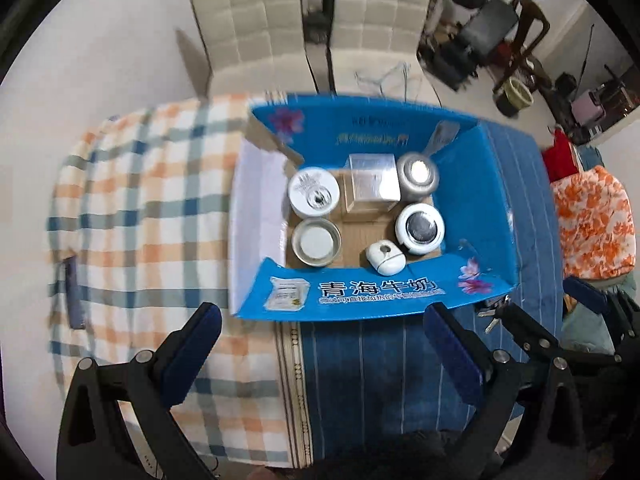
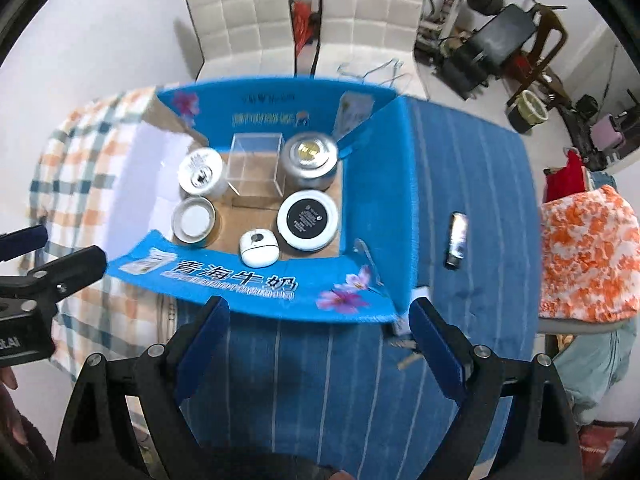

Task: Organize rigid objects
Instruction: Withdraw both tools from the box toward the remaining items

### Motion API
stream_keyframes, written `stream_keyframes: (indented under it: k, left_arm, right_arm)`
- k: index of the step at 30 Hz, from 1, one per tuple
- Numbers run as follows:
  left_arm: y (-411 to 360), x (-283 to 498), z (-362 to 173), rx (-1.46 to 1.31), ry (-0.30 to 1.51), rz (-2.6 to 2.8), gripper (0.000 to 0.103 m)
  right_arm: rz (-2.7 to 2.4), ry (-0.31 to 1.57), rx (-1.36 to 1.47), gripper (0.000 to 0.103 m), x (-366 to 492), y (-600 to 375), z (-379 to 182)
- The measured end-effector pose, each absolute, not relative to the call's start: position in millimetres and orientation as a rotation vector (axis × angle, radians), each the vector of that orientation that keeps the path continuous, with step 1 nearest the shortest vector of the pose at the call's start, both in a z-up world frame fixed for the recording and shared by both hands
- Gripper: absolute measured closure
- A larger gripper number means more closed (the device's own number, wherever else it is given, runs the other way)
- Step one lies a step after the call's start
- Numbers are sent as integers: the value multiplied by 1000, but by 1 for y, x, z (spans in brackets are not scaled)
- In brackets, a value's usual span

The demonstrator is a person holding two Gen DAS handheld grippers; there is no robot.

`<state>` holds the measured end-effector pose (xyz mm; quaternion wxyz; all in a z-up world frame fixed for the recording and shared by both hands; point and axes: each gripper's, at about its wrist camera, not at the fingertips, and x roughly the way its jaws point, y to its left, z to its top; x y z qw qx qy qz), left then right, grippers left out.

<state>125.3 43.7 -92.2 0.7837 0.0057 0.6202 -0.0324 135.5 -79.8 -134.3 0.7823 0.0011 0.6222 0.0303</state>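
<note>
A blue milk carton box (image 1: 372,294) (image 2: 240,280) lies open-topped on the table. Inside it stand a white patterned tin (image 1: 314,193), a clear acrylic cube (image 1: 374,180), a silver jar (image 1: 417,174), a white jar with a black lid (image 1: 420,229) (image 2: 307,220), a small white case (image 1: 385,257) (image 2: 259,247) and a glass jar with a white lid (image 1: 316,241). My left gripper (image 1: 324,356) (image 2: 44,254) hangs open high above the box's near flap, holding nothing. My right gripper (image 2: 320,344) (image 1: 556,312) is beside it, also open with nothing in it.
A plaid cloth (image 1: 140,200) covers the table's left, a blue striped cloth (image 2: 460,160) its right. A small dark device (image 2: 457,240) lies right of the box and keys (image 1: 494,316) near its front corner. Two cream chairs (image 1: 248,20) stand behind. A floral cushion (image 2: 588,252) sits at right.
</note>
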Motion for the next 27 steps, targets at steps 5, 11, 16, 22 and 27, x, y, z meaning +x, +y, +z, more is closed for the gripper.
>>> stream_keyframes:
  k: [5,11,16,22,27]
  left_arm:
    - [47,107,-49,-33,1210,-60,0]
    - [39,82,-8,-17,1120,-49,0]
    - [31,71,14,-8,1090,-50,0]
    - [14,76,5,-73,1061,-138,0]
    - [-30,117,-64,-55,1111,-127,0]
  right_arm:
    - [73,1211,34,10,106,-92,-54]
    - [83,1084,4,10,75,-100,21]
    - [118,1040,16,10,57,-108,59]
    - [172,1034,168,9,58,-140,55]
    - [-8,1124,289,9,77,-221,-19]
